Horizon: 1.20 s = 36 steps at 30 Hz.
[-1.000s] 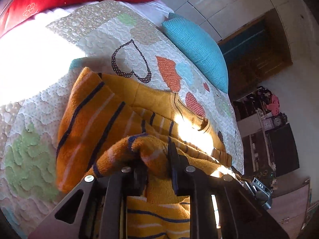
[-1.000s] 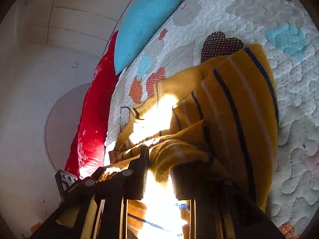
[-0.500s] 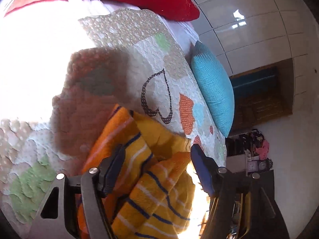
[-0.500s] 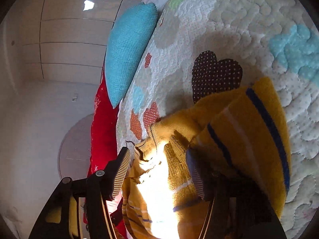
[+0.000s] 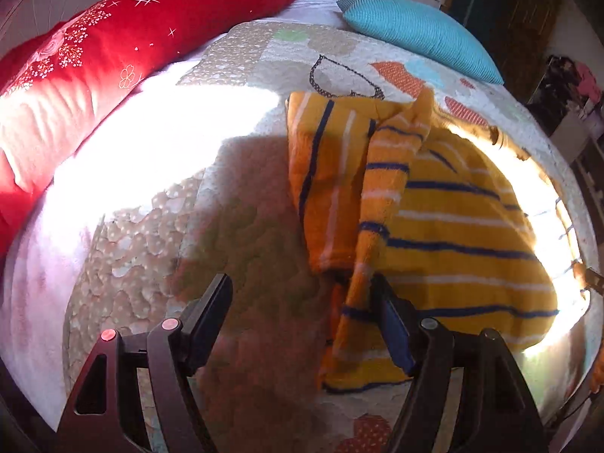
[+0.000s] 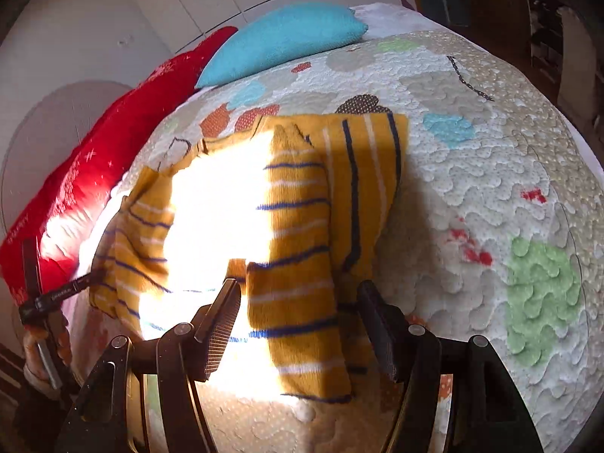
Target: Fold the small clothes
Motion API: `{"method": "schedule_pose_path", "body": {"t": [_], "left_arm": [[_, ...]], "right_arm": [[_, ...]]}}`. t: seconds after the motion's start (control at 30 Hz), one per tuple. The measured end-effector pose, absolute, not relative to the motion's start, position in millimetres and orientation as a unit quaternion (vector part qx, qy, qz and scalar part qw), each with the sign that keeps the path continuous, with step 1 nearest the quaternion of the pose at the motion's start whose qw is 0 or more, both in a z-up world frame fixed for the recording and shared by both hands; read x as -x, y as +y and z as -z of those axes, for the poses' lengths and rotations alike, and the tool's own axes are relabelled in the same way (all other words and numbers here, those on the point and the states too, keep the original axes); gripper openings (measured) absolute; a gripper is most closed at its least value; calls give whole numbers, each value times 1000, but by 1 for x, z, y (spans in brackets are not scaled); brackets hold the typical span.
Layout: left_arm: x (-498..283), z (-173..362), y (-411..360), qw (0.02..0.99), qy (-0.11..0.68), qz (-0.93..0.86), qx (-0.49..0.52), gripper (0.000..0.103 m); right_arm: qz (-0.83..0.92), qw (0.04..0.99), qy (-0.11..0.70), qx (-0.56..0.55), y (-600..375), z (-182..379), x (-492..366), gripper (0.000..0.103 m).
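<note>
A small mustard-yellow sweater (image 5: 453, 226) with navy and white stripes lies on the quilted bedspread (image 5: 241, 234), both sleeves folded in over its body. My left gripper (image 5: 302, 317) is open and empty above the quilt at the sweater's left edge, its right finger over the folded sleeve. In the right wrist view the sweater (image 6: 294, 226) lies ahead, partly washed out by sunlight. My right gripper (image 6: 298, 317) is open and empty, its fingers on either side of the folded sleeve's lower end.
A long red pillow (image 5: 113, 49) and a turquoise cushion (image 5: 419, 30) lie along the head of the bed. The left gripper (image 6: 41, 302) shows at the left edge of the right wrist view. Dark furniture (image 5: 521, 19) stands beyond the bed.
Both grippers were shut on the sweater's sleeves a second ago. They have opened, let go and drawn back, leaving the sleeves folded over the body.
</note>
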State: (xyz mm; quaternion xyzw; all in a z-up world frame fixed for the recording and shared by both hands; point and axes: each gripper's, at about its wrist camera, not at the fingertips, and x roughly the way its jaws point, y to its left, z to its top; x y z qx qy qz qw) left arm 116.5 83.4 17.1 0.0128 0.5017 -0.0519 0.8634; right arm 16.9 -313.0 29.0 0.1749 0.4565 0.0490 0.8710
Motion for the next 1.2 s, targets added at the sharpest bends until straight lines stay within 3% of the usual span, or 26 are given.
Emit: {"method": "schedule_pose_path", "body": {"t": [0.1, 0.2, 0.43, 0.6, 0.7, 0.73, 0.87, 1.0, 1.2], "left_arm": [[-112, -10, 88, 869, 492, 26, -38, 73], [-106, -17, 99, 873, 487, 12, -20, 73], [-76, -34, 113, 882, 471, -4, 13, 73], [-54, -35, 116, 892, 450, -2, 35, 81], [-46, -26, 112, 899, 438, -7, 15, 82], [-45, -20, 111, 899, 438, -8, 12, 82], [-43, -1, 120, 898, 437, 3, 44, 89], [-36, 8, 117, 916, 399, 10, 32, 98], [-27, 10, 115, 929, 368, 15, 29, 98]], "right_arm": [[13, 872, 473, -124, -323, -7, -11, 67], [60, 877, 450, -159, -356, -5, -7, 65], [91, 894, 416, -142, -352, -43, 18, 65], [50, 933, 331, -136, -325, -86, 40, 74], [22, 925, 363, -110, -295, -87, 24, 77], [10, 921, 375, -108, -285, -86, 16, 75], [-31, 909, 402, -103, -242, -79, -12, 50], [-74, 899, 420, -99, -192, -72, -47, 48], [-103, 898, 426, -27, -101, -68, -117, 48]]}}
